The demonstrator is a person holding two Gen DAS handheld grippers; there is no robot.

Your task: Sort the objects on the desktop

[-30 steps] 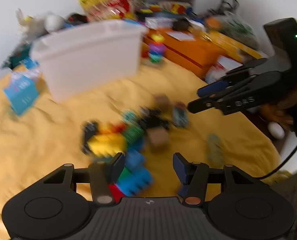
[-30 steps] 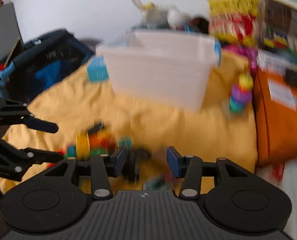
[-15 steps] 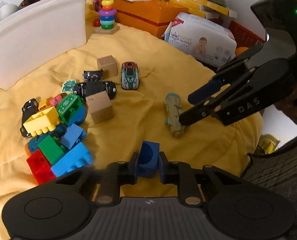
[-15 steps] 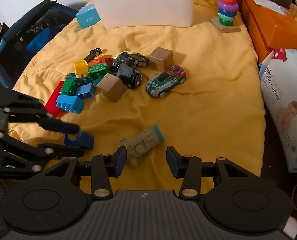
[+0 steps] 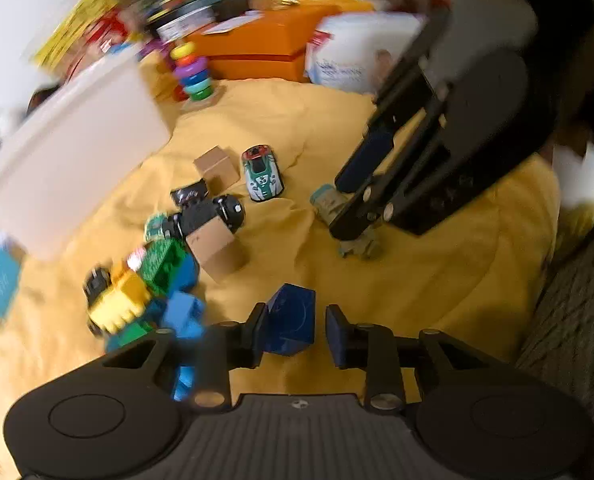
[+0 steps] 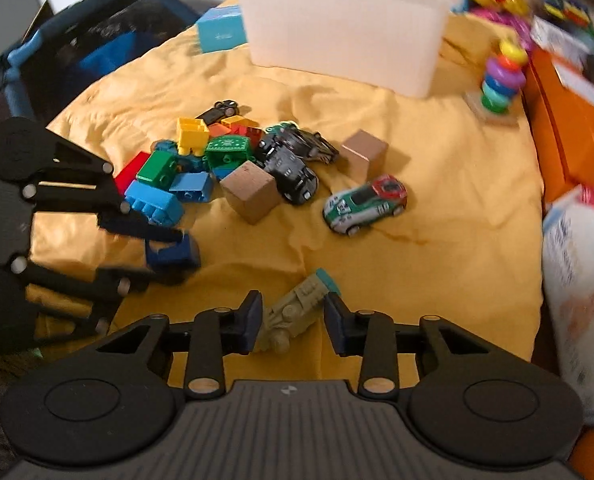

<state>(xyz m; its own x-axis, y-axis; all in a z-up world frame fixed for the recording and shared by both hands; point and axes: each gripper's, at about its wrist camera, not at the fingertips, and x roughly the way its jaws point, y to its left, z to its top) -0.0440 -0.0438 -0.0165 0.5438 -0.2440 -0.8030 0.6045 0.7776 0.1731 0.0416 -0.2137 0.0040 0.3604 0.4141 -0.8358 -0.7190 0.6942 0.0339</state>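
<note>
Sorting barely begun, by the look of it — most toys loose on yellow cloth (image 6: 437,264), white bin (image 6: 345,32) at far edge, contents hidden.

Left gripper (image 5: 291,330) jaws opening around dark blue block (image 5: 289,320); right pad clear of it.

Right gripper (image 6: 293,322) jaws closing on olive toy vehicle (image 6: 293,312) near front edge — pads not yet pressing.

Brick pile (image 6: 185,164), wooden cubes, cars left.

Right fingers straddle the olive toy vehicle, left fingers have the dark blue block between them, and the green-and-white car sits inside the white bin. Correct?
One error: the green-and-white car lies on the yellow cloth, outside the white bin, as the right wrist view shows. The olive toy vehicle and dark blue block are as stated.
</note>
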